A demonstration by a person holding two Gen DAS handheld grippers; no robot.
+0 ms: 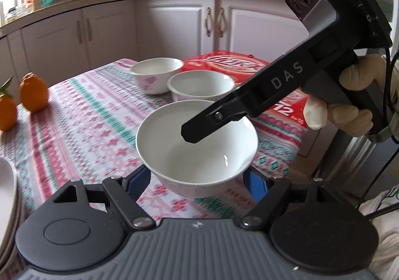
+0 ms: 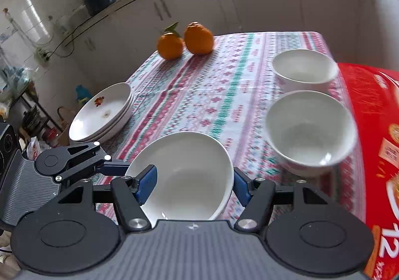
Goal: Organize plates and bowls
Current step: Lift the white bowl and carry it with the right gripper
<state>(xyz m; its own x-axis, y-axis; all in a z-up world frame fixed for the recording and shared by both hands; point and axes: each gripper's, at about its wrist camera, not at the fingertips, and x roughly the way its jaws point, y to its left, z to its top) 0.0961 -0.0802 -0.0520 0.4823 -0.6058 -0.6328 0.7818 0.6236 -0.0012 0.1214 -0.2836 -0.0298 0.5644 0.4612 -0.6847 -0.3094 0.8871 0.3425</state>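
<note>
My left wrist view sits low over the desk's point(image 1: 82, 115) near edge, facing the far cabinets, close behind the nearest white bowl point(image 1: 197, 145). My right wrist view looks across from the red box point(image 2: 371, 115) side toward the corner with the oranges point(image 2: 184, 40), close on that bowl point(image 2: 189, 175) too. Both share the bowl, two further bowls point(image 1: 179, 80), the oranges and the plate stack point(image 2: 102, 112).

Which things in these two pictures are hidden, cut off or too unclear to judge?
- Left wrist view: left gripper fingers, hidden behind the near bowl; contact unclear.
- Left wrist view: plate stack, cut by the left edge.
- Right wrist view: red box, cut by the right edge, print blurred.
- Right wrist view: right gripper, one finger inside the bowl; grip unclear.
</note>
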